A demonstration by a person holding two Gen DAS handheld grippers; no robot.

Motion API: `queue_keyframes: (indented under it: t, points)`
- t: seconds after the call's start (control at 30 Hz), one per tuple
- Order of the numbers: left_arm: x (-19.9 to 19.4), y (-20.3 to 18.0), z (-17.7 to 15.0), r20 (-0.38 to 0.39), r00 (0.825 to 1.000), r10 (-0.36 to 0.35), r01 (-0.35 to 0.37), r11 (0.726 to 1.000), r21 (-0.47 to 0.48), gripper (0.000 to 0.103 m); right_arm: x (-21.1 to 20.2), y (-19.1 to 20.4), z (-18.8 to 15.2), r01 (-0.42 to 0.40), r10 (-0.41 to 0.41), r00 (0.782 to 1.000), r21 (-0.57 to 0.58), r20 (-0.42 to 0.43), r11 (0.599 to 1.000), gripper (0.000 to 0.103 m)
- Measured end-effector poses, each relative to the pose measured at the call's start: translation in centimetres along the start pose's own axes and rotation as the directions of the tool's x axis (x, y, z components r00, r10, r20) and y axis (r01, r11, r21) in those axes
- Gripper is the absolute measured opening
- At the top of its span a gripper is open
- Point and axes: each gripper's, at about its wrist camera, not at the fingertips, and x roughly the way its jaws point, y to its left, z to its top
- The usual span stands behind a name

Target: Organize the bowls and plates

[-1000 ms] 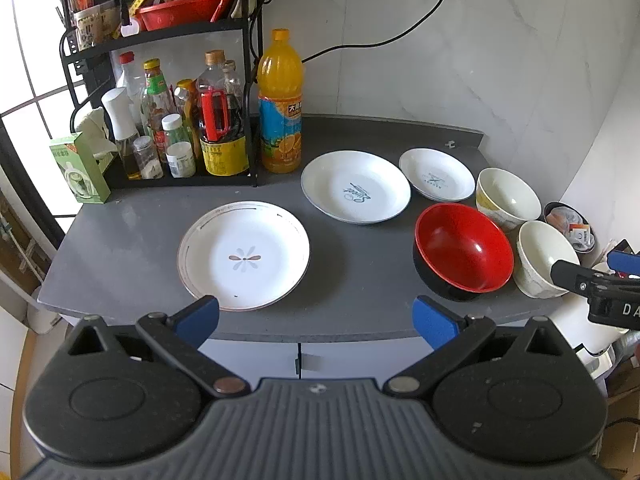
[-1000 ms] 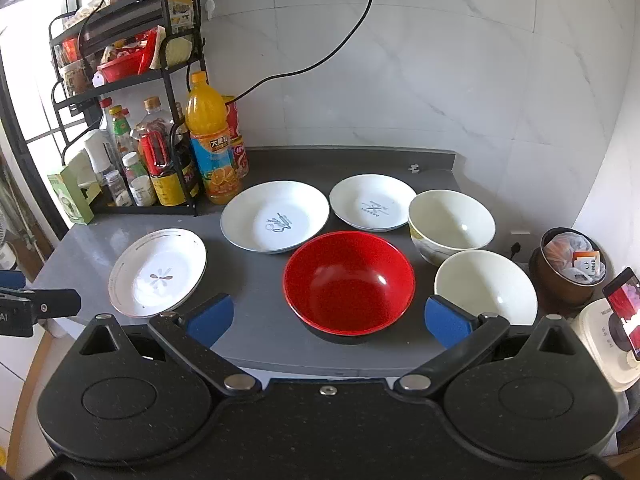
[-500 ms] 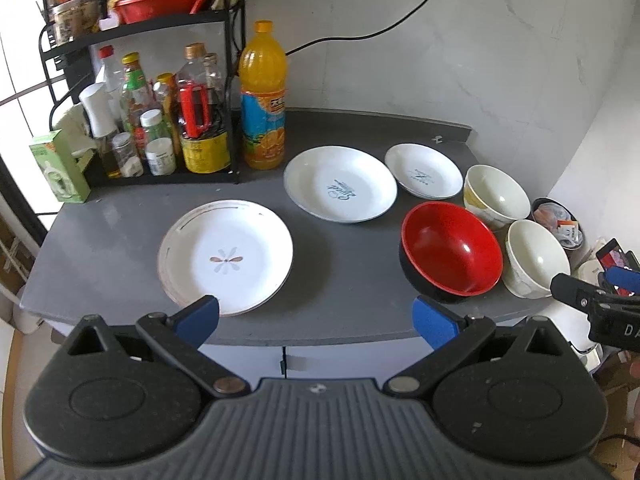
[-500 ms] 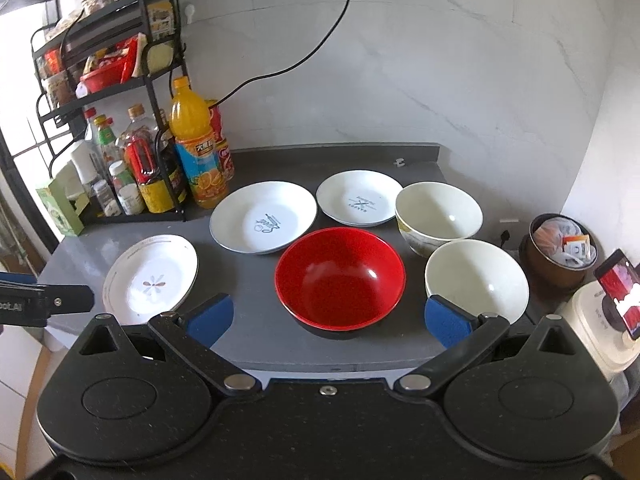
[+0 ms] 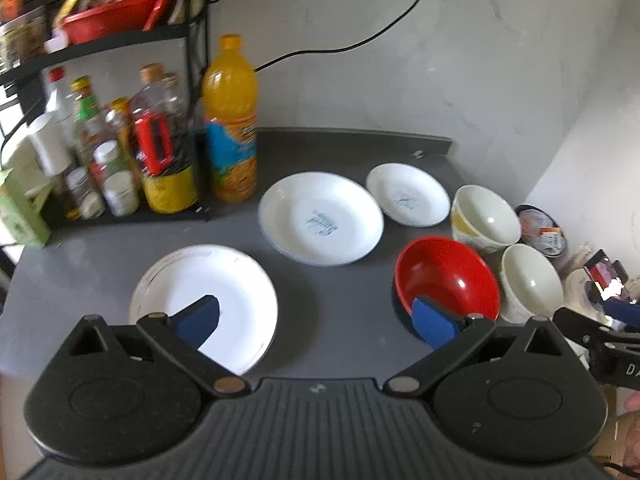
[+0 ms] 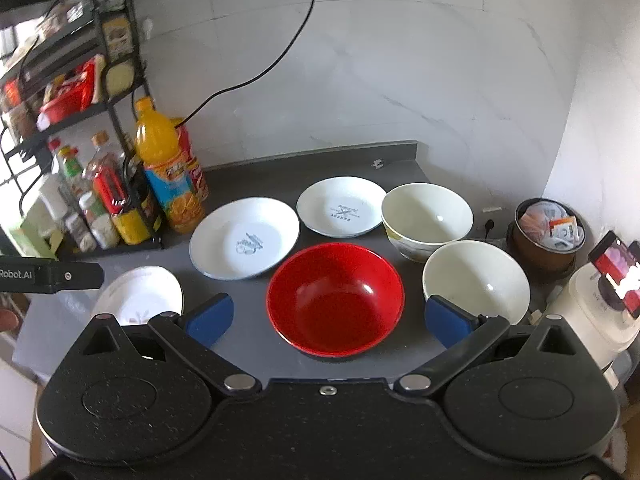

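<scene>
Both tools, left tool [image 5: 316,316] and right tool [image 6: 326,318], hang wide open and empty above the grey surface [image 6: 248,172], with the red bowl [image 6: 335,298] between the right tool's fingers at twelve o'clock and three white plates at ten.

Dark grey stone surface [image 6: 248,174] against white marble-look wall [image 6: 400,80]. At left, black metal wire rack [image 5: 196,92] w/ sauce bottles and jars [image 5: 120,152] on lower tier, red plastic basket [image 5: 108,16] up top. Tall orange juice bottle w/ blue label [image 5: 231,120] just beside rack. Black power cable [image 6: 276,56] hanging down wall. Far right: brown round tub of sachets [image 6: 548,232], phone w/ lit screen [image 6: 616,272] propped on white appliance [image 6: 596,312].
</scene>
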Motion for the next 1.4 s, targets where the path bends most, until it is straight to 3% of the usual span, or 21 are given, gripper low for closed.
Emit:
queue_keyframes:
  t: [0.33, 0.43, 0.7, 0.9, 1.13, 1.4]
  points:
    - [3.3, 0.5, 3.7, -0.015, 0.993, -0.115, 0.116, 0.988, 0.099, 0.101, 1.6, 0.8, 0.7, 0.09, -0.089, 0.996, 0.127, -0.008, 0.988, 0.103]
    - [4.6, 0.5, 4.8, -0.027, 0.987, -0.157, 0.159, 0.979, 0.128, 0.101, 1.9, 0.3, 0.7, 0.094, -0.093, 0.996, 0.21, -0.015, 0.973, 0.103]
    - [6.5, -1.6, 6.6, -0.045, 0.977, -0.209, 0.214, 0.952, 0.22, 0.1, 2.2, -1.0, 0.7, 0.161, -0.162, 0.987, 0.265, -0.016, 0.951, 0.103]
    - [7.7, -4.4, 7.2, -0.051, 0.969, -0.24, 0.245, 0.934, 0.258, 0.099, 3.0, -3.7, 0.6, 0.183, -0.186, 0.982, 0.302, -0.019, 0.936, 0.103]
    - [9.7, -8.7, 7.9, -0.077, 0.959, -0.274, 0.284, 0.919, 0.273, 0.09, 3.7, -8.0, 0.4, 0.181, -0.188, 0.982, 0.332, -0.01, 0.926, 0.103]
    - [12.2, -14.2, 8.1, -0.107, 0.959, -0.262, 0.283, 0.904, 0.322, 0.079, 5.5, -12.5, -0.1, 0.198, -0.2, 0.979, 0.365, -0.035, 0.91, 0.096]
